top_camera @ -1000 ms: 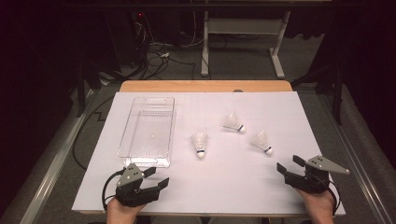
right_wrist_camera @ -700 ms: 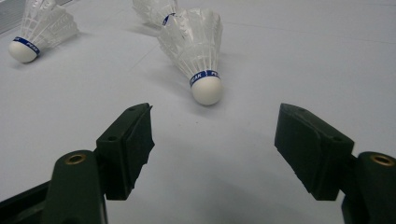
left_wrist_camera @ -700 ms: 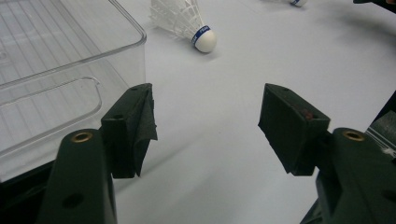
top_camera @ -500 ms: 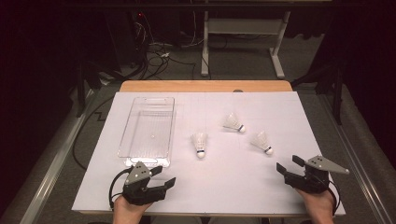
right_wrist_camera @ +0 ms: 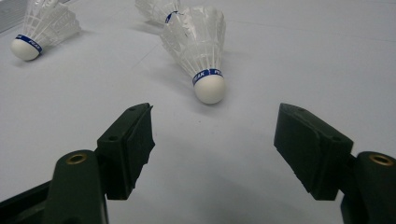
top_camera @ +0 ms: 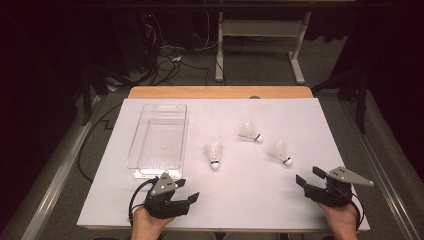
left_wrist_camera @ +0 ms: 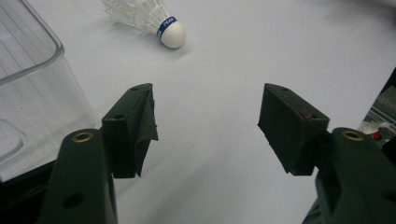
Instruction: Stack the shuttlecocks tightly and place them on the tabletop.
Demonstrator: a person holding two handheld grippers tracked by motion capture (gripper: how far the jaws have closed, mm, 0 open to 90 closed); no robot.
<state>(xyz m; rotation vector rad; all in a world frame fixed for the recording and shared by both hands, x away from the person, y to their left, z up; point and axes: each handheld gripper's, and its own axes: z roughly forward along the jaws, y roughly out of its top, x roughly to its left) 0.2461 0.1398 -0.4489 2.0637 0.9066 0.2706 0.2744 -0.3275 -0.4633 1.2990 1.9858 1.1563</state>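
Three white shuttlecocks lie on the white table cover: one in the middle point(top_camera: 214, 154), one farther back point(top_camera: 250, 132), one to the right point(top_camera: 280, 151). A clear plastic bin point(top_camera: 134, 145) stands empty at the left. My left gripper point(top_camera: 189, 190) is open near the front edge, just in front of the bin, its jaws angled toward the middle shuttlecock point(left_wrist_camera: 154, 18). My right gripper point(top_camera: 307, 175) is open at the front right. Its jaws point(right_wrist_camera: 215, 140) face the cork tip of the right shuttlecock point(right_wrist_camera: 201, 51), a short way off. Neither gripper touches anything.
The bin's rounded corner point(left_wrist_camera: 46, 42) sits close on the left of my left gripper point(left_wrist_camera: 205, 121). Two more shuttlecocks point(right_wrist_camera: 39, 28) point(right_wrist_camera: 159, 9) lie beyond the right gripper's nearest one. Past the wooden table edge point(top_camera: 220, 92) are cables and a desk frame on the floor.
My left gripper has shifted to the right along the front edge and turned toward the middle shuttlecock. The right gripper and the shuttlecocks have stayed put.
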